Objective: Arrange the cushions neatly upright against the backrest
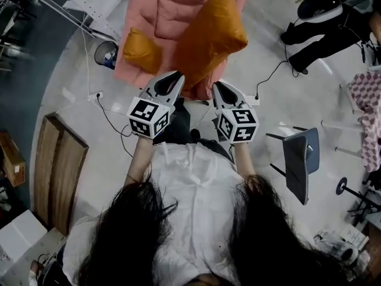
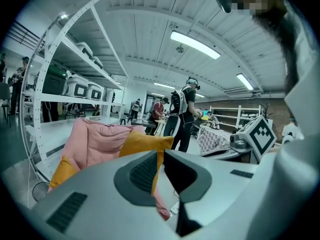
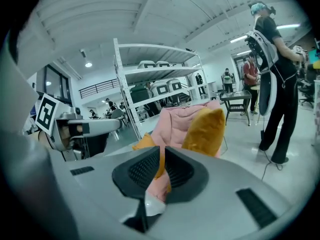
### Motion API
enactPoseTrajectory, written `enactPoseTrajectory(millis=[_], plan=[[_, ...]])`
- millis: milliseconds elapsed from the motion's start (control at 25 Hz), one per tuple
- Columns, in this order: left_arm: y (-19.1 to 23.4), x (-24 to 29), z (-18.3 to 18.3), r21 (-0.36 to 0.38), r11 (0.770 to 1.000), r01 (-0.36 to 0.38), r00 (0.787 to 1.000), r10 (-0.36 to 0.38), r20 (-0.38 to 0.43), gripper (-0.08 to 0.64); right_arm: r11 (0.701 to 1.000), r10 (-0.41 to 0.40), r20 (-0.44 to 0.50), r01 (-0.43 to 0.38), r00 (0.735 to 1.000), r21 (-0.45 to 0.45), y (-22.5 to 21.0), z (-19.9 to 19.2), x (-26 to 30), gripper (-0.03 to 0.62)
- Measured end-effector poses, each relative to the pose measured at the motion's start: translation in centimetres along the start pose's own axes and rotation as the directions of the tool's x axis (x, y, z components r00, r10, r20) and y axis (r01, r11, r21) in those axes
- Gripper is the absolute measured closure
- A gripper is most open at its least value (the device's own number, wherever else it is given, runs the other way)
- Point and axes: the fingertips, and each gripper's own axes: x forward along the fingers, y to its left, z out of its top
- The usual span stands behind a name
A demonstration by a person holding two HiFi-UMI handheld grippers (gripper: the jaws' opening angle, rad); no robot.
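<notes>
A pink padded chair [image 1: 172, 11] stands ahead of me. A large orange cushion [image 1: 208, 37] leans tilted across its seat, and a smaller orange cushion [image 1: 140, 49] lies at its left edge. My left gripper [image 1: 177, 77] and right gripper [image 1: 218, 86] hover side by side just short of the chair's front edge, both shut and holding nothing. The left gripper view has its shut gripper [image 2: 159, 171] in front of the large cushion [image 2: 142, 141], with the small cushion [image 2: 65, 171] at lower left. In the right gripper view the shut gripper [image 3: 162, 170] points at the chair [image 3: 175, 121] and the large cushion [image 3: 205, 131].
A grey folding chair [image 1: 300, 159] stands to my right and a wooden board [image 1: 56, 171] lies to my left. Cables and a power strip [image 1: 95, 95] run across the floor near a black bin [image 1: 106, 52]. A person [image 3: 272, 84] stands to the right of the chair, beyond white shelving [image 2: 75, 84].
</notes>
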Motion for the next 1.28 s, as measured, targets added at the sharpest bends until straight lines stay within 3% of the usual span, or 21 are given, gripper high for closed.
enactPoseTrajectory(millis=[240, 440, 560, 680, 760, 880, 960, 1080, 1200, 1280], plan=[[2.3, 4.4, 1.5, 0.058, 0.995, 0.084, 0.995, -0.081, -0.052, 0.523, 0.996, -0.073, -0.012, 0.073, 0.997, 0.046, -2.6, 0.3, 2.2, 0.548], [4.2, 8.6, 3.5, 0.112, 0.976, 0.185, 0.981, -0.178, -0.072, 0.523, 0.987, -0.126, -0.025, 0.128, 0.992, 0.098, -4.4, 0.4, 3.9, 0.548], [3.6, 11.6, 4.0, 0.165, 0.944, 0.287, 0.956, -0.27, -0.116, 0.522, 0.977, -0.164, -0.044, 0.168, 0.986, 0.131, -5.6, -0.6, 4.2, 0.548], [3.3, 14.8, 4.3, 0.204, 0.893, 0.401, 0.912, -0.37, -0.176, 0.5, 0.963, -0.201, -0.064, 0.209, 0.978, 0.168, -6.7, -1.3, 5.4, 0.548], [2.6, 16.4, 4.4, 0.231, 0.844, 0.483, 0.871, -0.436, -0.227, 0.392, 0.952, -0.226, -0.073, 0.236, 0.971, 0.193, -7.1, -1.7, 5.7, 0.548], [0.4, 18.6, 4.3, 0.289, 0.765, 0.575, 0.813, -0.497, -0.304, 0.337, 0.936, -0.259, -0.081, 0.271, 0.963, 0.226, -7.6, -2.9, 4.9, 0.548], [-1.0, 20.5, 4.0, 0.35, 0.696, 0.627, 0.775, -0.511, -0.371, 0.285, 0.925, -0.279, -0.091, 0.293, 0.956, 0.243, -8.0, -3.7, 4.6, 0.548], [-3.1, 23.1, 3.4, 0.441, 0.554, 0.706, 0.707, -0.516, -0.484, 0.25, 0.905, -0.309, -0.108, 0.327, 0.945, 0.273, -8.3, -5.2, 4.2, 0.548], [-5.6, 25.1, 1.3, 0.499, 0.376, 0.781, 0.624, -0.49, -0.608, 0.244, 0.875, -0.341, -0.131, 0.366, 0.931, 0.316, -8.8, -7.0, 3.5, 0.548], [-6.8, 26.3, -0.3, 0.526, 0.275, 0.805, 0.591, -0.447, -0.671, 0.244, 0.858, -0.358, -0.143, 0.385, 0.923, 0.34, -9.1, -8.0, 3.0, 0.548]])
